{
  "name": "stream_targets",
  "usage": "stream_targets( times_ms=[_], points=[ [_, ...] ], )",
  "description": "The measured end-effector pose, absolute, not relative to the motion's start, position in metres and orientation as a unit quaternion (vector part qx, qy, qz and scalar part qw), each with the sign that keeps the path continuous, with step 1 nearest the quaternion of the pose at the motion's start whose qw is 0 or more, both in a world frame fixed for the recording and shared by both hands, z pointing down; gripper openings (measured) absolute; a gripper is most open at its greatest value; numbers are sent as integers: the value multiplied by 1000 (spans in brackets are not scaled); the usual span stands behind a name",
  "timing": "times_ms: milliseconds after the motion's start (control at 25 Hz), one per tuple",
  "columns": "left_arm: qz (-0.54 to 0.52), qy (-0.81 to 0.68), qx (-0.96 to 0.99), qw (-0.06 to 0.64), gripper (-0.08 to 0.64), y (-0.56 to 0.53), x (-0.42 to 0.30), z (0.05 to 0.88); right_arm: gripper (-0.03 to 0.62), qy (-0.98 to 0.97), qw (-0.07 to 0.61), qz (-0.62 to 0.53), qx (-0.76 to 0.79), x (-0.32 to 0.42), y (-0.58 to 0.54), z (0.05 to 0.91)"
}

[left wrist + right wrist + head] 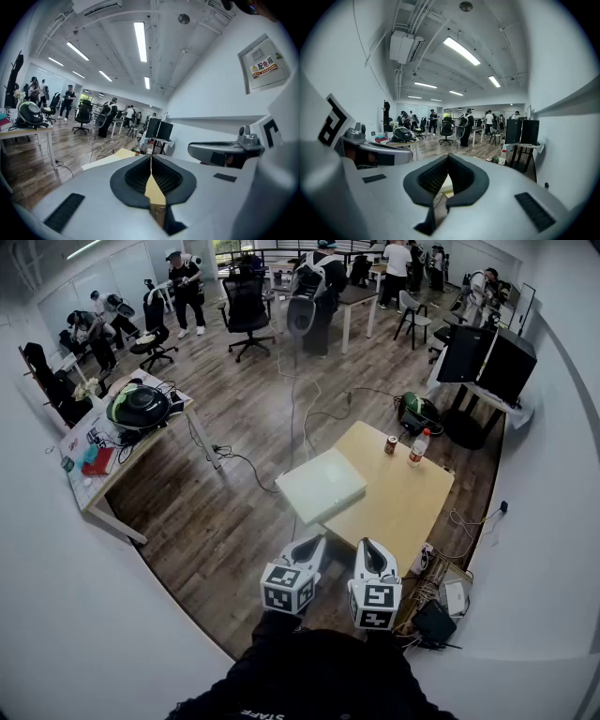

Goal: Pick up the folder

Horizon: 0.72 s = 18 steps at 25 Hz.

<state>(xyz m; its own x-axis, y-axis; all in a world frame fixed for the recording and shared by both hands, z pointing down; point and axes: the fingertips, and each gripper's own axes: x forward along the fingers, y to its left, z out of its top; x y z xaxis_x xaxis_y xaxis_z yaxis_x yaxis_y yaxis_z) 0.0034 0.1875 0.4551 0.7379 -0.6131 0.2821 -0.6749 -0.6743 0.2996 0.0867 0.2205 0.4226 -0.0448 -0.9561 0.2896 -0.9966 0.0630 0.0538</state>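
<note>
The white folder [321,486] lies flat on the left corner of a light wooden table [398,507], slightly overhanging its edge. Both grippers hover short of the table's near edge, pointing toward it. My left gripper [309,546] is shut with nothing between its pads, and the folder [96,161] shows beyond its left jaw. My right gripper [370,549] sits beside it, its jaws meeting at the tips with nothing held. In the left gripper view the left gripper [151,161] shows only a thin slit; in the right gripper view the right gripper [449,159] points at the room beyond.
A can [391,444] and a plastic bottle [418,447] stand at the table's far side. Cables run over the wood floor [234,512]. A cluttered desk [117,442] stands left, black monitors [487,357] right, office chairs and several people at the back.
</note>
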Motion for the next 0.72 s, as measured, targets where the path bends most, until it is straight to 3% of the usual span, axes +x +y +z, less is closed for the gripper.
stream_targets(
  times_ms=[720],
  points=[
    [84, -380, 898, 204, 35, 200, -37, 465, 23, -719, 117, 95, 679, 59, 224, 427]
  ],
)
